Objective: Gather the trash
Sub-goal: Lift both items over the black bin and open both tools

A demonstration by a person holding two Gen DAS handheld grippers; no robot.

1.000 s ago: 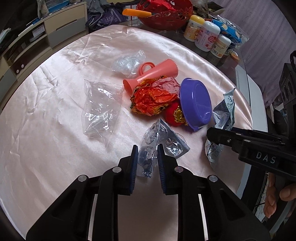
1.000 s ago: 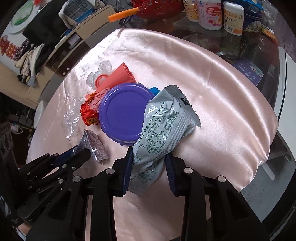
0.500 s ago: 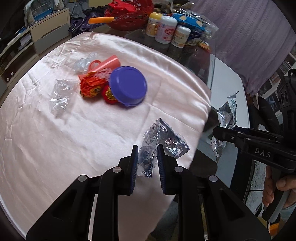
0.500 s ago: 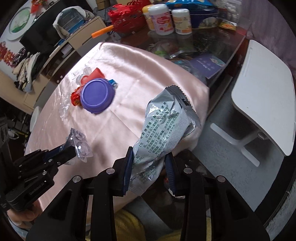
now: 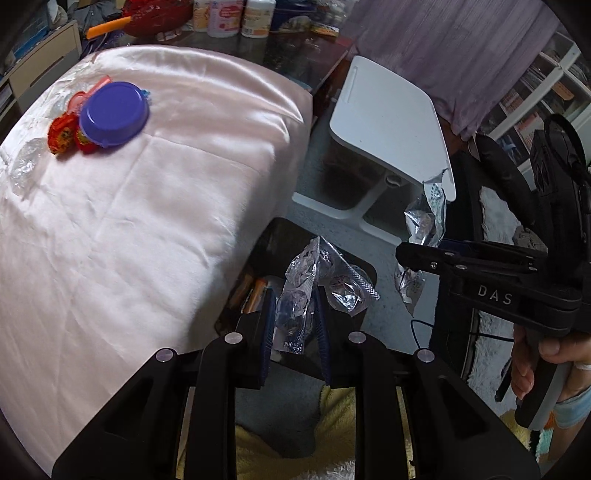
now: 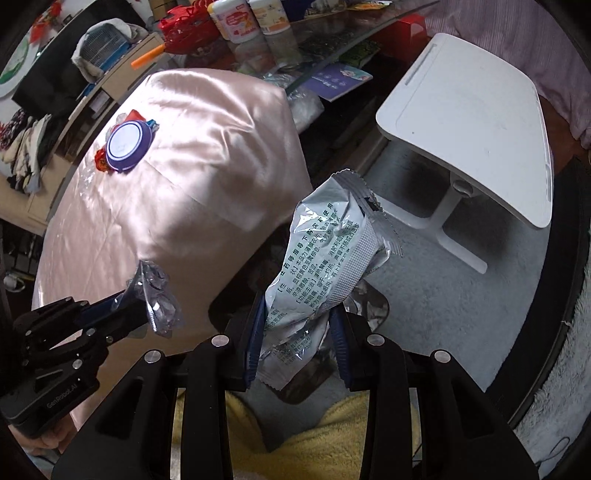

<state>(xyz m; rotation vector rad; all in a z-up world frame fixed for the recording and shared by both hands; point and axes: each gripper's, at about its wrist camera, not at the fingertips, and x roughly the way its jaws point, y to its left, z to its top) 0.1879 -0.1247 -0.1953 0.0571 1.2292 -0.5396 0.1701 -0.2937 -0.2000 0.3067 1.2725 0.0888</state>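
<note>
My left gripper [image 5: 293, 321] is shut on a clear plastic blister pack [image 5: 317, 280], held off the table's right edge above a dark bin [image 5: 266, 258] on the floor. My right gripper [image 6: 298, 332] is shut on a silver foil packet [image 6: 325, 258] with green print, also held above the bin [image 6: 369, 306]. The left gripper with the blister pack also shows in the right wrist view [image 6: 155, 295]. The foil packet also shows in the left wrist view [image 5: 424, 221]. On the pink tablecloth [image 5: 147, 184] lie a purple lid [image 5: 114, 112], red-orange wrappers [image 5: 62, 136] and clear plastic [image 5: 24, 162].
A white side table [image 5: 388, 122] stands on the grey floor to the right of the bin. Bottles [image 5: 221, 14] and a red basket [image 5: 155, 14] stand at the table's far end. A yellow towel [image 6: 295, 443] lies below the grippers.
Both grippers have moved right, off the table and over the floor bin, each still holding its piece of trash. The lid and wrappers stay on the cloth.
</note>
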